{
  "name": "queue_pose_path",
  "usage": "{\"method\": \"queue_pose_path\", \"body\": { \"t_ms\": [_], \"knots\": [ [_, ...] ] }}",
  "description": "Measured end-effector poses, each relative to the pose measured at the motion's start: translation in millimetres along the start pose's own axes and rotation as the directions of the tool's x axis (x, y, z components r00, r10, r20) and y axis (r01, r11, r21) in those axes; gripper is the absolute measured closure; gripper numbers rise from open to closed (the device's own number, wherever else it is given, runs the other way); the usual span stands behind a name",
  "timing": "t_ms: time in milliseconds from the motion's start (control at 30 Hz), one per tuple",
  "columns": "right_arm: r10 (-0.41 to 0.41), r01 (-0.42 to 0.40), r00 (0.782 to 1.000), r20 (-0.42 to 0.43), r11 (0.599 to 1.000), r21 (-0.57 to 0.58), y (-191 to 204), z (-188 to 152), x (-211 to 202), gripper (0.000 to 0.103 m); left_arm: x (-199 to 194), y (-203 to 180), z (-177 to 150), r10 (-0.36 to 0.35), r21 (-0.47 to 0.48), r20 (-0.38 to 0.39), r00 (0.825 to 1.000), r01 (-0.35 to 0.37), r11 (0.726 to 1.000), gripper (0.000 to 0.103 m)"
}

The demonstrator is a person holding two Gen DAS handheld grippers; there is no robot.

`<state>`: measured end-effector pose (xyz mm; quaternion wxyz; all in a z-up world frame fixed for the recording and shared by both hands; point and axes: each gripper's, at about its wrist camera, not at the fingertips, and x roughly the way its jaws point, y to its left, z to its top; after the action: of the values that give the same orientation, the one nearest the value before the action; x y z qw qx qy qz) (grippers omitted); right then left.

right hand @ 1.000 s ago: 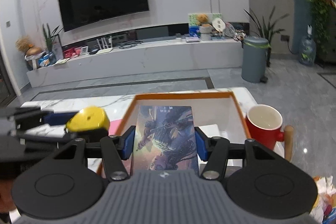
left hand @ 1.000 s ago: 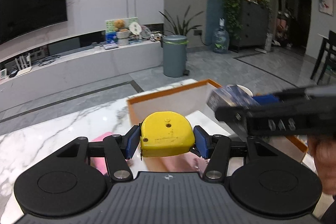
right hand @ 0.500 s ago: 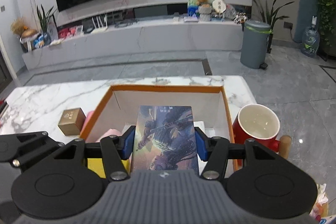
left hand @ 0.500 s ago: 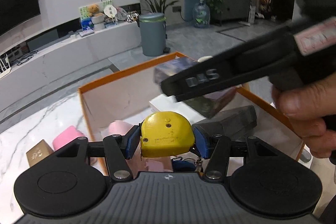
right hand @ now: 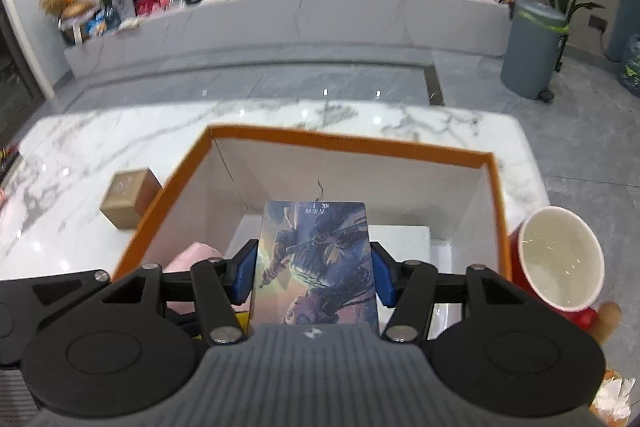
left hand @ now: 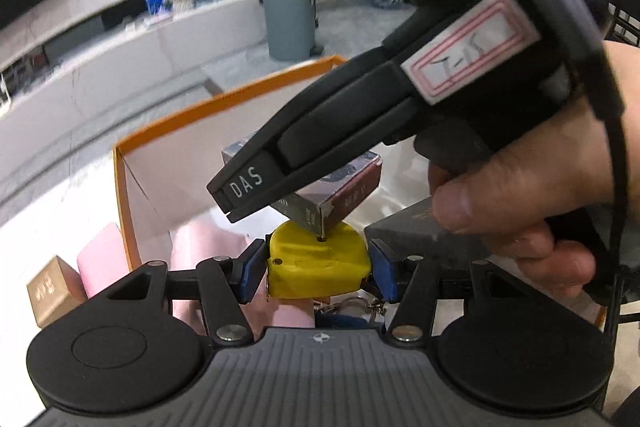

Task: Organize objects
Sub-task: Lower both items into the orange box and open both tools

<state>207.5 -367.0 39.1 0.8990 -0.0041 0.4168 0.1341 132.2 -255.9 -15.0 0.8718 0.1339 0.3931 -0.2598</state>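
Mid-task. Left gripper point(left hand: 318, 269) clamped on yellow tape measure point(left hand: 318, 267), right gripper point(right hand: 314, 277) clamped on illustrated card box point(right hand: 316, 263), both over orange box point(right hand: 344, 143). Pink roll, dark case already inside; small brown box point(right hand: 128, 197) left on worktop point(right hand: 80, 155), red mug point(right hand: 560, 259) outside at right.

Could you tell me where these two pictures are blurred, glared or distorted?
Left wrist view: background motion-smeared, the yellow tape measure fairly sharp. Right wrist view: the far room is soft, ceiling lights glare on the marble table, and fisheye bends the orange box rim.
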Motion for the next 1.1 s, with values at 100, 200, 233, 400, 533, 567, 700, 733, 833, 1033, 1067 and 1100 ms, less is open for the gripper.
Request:
{"method": "queue_pose_path", "body": {
  "t_ms": [100,200,233,400,533,567,700,733,833,1033,1067,1100],
  "knots": [
    [0.007,-0.008,0.999,-0.039,1.0,-0.012,1,5,13,0.044,3,8,0,-0.009,-0.042,-0.032,0.999,0.007,0.999,0.039],
    [0.018,-0.019,0.998,-0.067,1.0,-0.007,-1,9,25,0.044,5,11,0,-0.009,-0.055,-0.048,0.999,0.006,0.998,0.039],
    [0.017,-0.018,0.997,-0.075,1.0,-0.007,-1,9,28,0.044,6,12,0,-0.009,-0.055,-0.055,0.998,0.006,0.998,0.039],
    [0.009,-0.012,0.994,-0.109,1.0,-0.026,1,12,40,0.044,12,12,1,-0.017,-0.065,-0.094,0.995,0.011,0.998,0.039],
    [0.007,-0.012,0.99,-0.139,0.999,-0.039,0,11,48,0.044,14,10,0,-0.01,-0.054,-0.129,0.992,0.003,0.999,0.038],
    [0.003,-0.009,0.989,-0.147,0.999,-0.043,0,11,50,0.044,16,9,0,-0.005,-0.049,-0.136,0.991,-0.001,0.999,0.035],
    [0.024,-0.031,0.987,-0.158,0.999,-0.041,-1,12,53,0.043,21,7,0,0.007,-0.04,-0.167,0.986,-0.014,0.999,0.032],
    [0.023,-0.03,0.986,-0.164,0.999,-0.043,0,13,54,0.043,22,7,0,0.006,-0.039,-0.173,0.985,-0.013,0.999,0.031],
    [0.009,-0.02,0.984,-0.179,0.998,-0.062,2,12,56,0.039,22,6,-2,0.005,-0.041,-0.178,0.984,-0.013,0.999,0.029],
    [-0.001,-0.011,0.986,-0.164,0.997,-0.071,1,12,50,0.021,18,-2,-8,0.0,-0.014,-0.162,0.987,-0.003,1.0,0.016],
    [-0.001,-0.009,0.987,-0.163,0.998,-0.064,0,11,49,0.021,17,-4,-9,0.0,-0.012,-0.157,0.988,-0.002,1.0,0.013],
    [0.001,-0.01,0.987,-0.162,0.998,-0.057,-1,10,48,0.021,16,-5,-10,0.002,-0.013,-0.152,0.988,-0.004,1.0,0.013]
  ]
}}
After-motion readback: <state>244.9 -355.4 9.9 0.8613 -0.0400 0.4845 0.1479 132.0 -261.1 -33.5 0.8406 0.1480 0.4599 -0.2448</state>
